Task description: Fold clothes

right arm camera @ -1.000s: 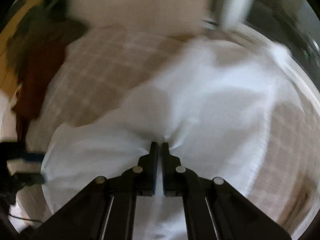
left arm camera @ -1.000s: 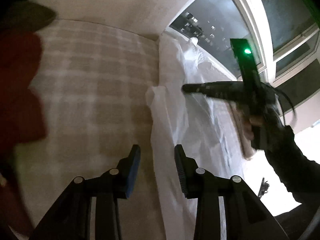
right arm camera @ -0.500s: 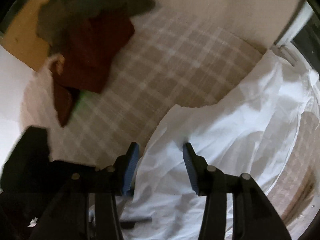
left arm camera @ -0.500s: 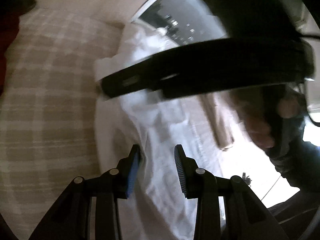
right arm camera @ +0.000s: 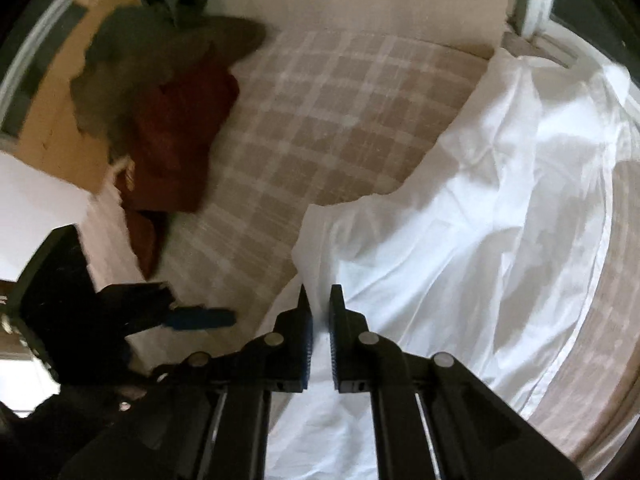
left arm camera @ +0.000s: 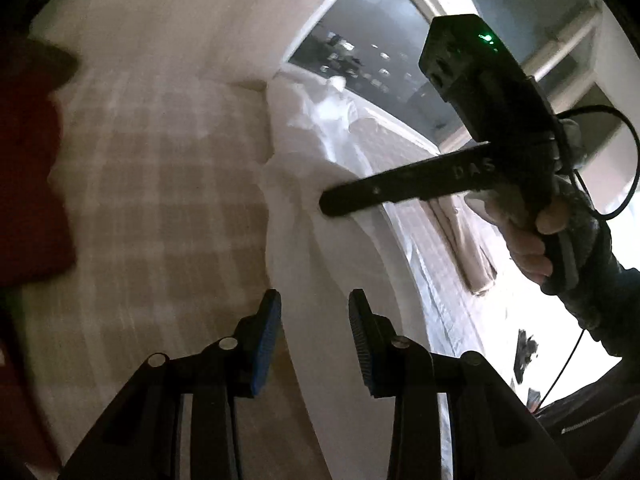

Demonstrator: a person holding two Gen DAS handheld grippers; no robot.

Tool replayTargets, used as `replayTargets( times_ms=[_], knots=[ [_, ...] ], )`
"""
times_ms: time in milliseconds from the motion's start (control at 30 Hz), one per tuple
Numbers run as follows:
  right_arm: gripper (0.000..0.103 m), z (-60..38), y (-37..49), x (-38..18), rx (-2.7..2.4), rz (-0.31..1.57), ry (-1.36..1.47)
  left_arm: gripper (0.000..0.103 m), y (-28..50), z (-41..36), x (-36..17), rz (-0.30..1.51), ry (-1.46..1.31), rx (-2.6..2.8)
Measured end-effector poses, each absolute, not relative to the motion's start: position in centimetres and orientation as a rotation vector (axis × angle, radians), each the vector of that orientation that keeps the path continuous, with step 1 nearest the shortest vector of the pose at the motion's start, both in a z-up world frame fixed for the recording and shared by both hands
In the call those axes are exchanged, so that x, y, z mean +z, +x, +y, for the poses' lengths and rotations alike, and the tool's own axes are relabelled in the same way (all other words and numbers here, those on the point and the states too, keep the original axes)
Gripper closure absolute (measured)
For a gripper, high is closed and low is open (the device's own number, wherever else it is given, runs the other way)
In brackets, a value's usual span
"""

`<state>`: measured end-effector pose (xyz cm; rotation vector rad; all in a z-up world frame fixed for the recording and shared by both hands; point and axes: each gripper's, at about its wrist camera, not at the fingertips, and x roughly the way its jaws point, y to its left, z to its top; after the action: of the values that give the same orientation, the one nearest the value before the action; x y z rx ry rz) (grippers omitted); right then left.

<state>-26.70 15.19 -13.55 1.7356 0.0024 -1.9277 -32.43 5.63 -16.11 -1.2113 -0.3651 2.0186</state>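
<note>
Bed with beige plaid cover fills both views. White garment spread, wrinkled, over the bed's right side in the right wrist view, its left edge running down toward the camera; in the left wrist view the same white garment lies as a long strip up the bed toward the window. Clothes pile, dark red with olive-grey pieces on top, sits on the bed's far left, well apart from the white garment; blurred. Right hand-held gripper low over the garment's near left edge, jaws nearly closed with a narrow gap; white cloth shows in the gap, but cannot tell whether it is pinched. In the left wrist view the right hand-held gripper's body is held by a hand, fingers pointing left over the garment. Left hand-held gripper wide open, holding nothing, straddling the garment's edge, blue pad over plaid. Left hand-held gripper also visible in the right wrist view, over the bed beside the garment.
</note>
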Motion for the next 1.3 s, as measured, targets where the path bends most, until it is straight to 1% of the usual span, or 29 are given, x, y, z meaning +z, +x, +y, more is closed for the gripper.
replayTargets(
  times_ms=[100, 233, 400, 433, 500, 533, 600, 633, 733, 800, 867, 967, 1067, 1167, 1233, 1267, 1300],
  knots=[
    [0.096, 18.0, -26.7, -11.7, -1.934, -0.039, 1.715, 0.071, -33.9, 7.4, -16.2, -0.299, -1.184, 1.973],
    [0.096, 20.7, -27.1, -9.7, -1.939, -0.075, 1.694, 0.071, -35.5, 8.9, -16.7, -0.281, -1.136, 1.892],
    [0.096, 22.3, -27.1, -8.5, -1.949, -0.083, 1.695, 0.070, -37.8, 9.3, -17.5, -0.256, -1.123, 1.882],
    [0.096, 22.5, -27.0, -8.3, -1.951, -0.078, 1.695, 0.070, -38.3, 9.4, -17.7, -0.251, -1.120, 1.880],
    [0.096, 22.4, -27.0, -8.3, -1.953, -0.059, 1.697, 0.065, -39.2, 9.5, -18.0, -0.241, -1.115, 1.876],
    [0.096, 22.3, -27.0, -8.5, -1.951, -0.054, 1.699, 0.064, -39.2, 9.6, -18.1, -0.211, -1.119, 1.903],
    [0.097, 22.0, -27.0, -9.0, -1.942, -0.048, 1.701, 0.064, -38.7, 9.6, -18.7, -0.096, -1.144, 2.007],
    [0.097, 21.6, -27.0, -9.3, -1.924, -0.051, 1.702, 0.065, -38.6, 9.6, -19.0, -0.076, -1.154, 2.034],
    [0.096, 20.7, -27.1, -10.1, -1.860, -0.053, 1.716, 0.065, -38.4, 8.4, -19.2, -0.144, -1.183, 2.055],
    [0.096, 20.4, -27.1, -10.0, -1.829, -0.076, 1.720, 0.067, -38.1, 7.6, -18.8, -0.098, -1.201, 2.083],
    [0.096, 21.7, -27.8, -8.8, -1.883, -0.106, 1.666, 0.067, -37.7, 6.3, -18.0, -0.085, -1.214, 2.093],
    [0.096, 24.4, -29.2, -7.2, -2.002, -0.150, 1.585, 0.067, -37.4, 4.4, -15.6, -0.185, -1.185, 2.089],
    [0.096, 26.5, -31.4, -8.5, -2.068, -0.200, 1.591, 0.067, -37.9, 6.5, -12.6, -0.253, -1.080, 2.030],
    [0.097, 26.5, -33.3, -11.0, -2.105, -0.174, 1.612, 0.064, -38.7, 10.8, -11.9, -0.208, -1.027, 1.968],
    [0.097, 25.8, -34.3, -12.5, -2.114, -0.122, 1.620, 0.064, -39.5, 12.7, -13.3, -0.166, -1.091, 1.952],
    [0.097, 25.7, -34.7, -13.1, -2.114, -0.104, 1.629, 0.063, -40.3, 13.6, -15.1, -0.106, -1.184, 1.979],
    [0.097, 26.1, -35.0, -13.5, -2.107, -0.106, 1.643, 0.069, -40.8, 13.6, -16.8, -0.018, -1.273, 2.038]
  ],
)
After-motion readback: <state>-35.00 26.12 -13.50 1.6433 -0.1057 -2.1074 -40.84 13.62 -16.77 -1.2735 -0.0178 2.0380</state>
